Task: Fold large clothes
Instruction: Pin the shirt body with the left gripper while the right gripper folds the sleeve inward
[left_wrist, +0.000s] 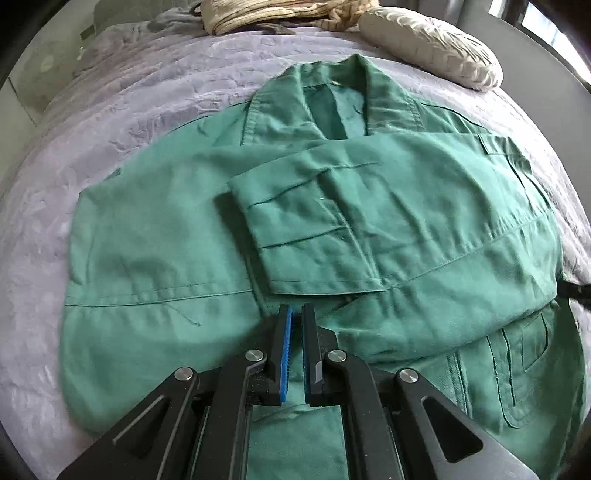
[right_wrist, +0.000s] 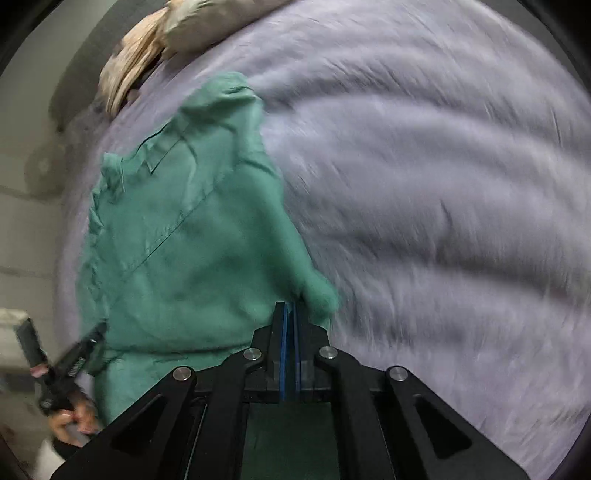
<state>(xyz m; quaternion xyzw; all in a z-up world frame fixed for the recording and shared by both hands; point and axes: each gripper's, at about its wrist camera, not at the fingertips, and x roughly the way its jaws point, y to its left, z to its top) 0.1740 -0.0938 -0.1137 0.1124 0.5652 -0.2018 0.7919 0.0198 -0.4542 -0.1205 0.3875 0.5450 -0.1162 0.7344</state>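
Green jacket (left_wrist: 332, 229) lies flat on a lavender bed (left_wrist: 129, 110), collar far, one sleeve folded across its chest. Left gripper (left_wrist: 297, 314) hovers above the near hem, fingers slightly parted, holding nothing. Right gripper (right_wrist: 290, 310) has fingers pressed together, pinching the jacket's right edge. A pillow (left_wrist: 432, 48) sits far right

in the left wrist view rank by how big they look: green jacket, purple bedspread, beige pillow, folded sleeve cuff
1. purple bedspread, though partly covered
2. green jacket
3. Folded sleeve cuff and beige pillow look alike; the pillow lies farther off, so unranked.
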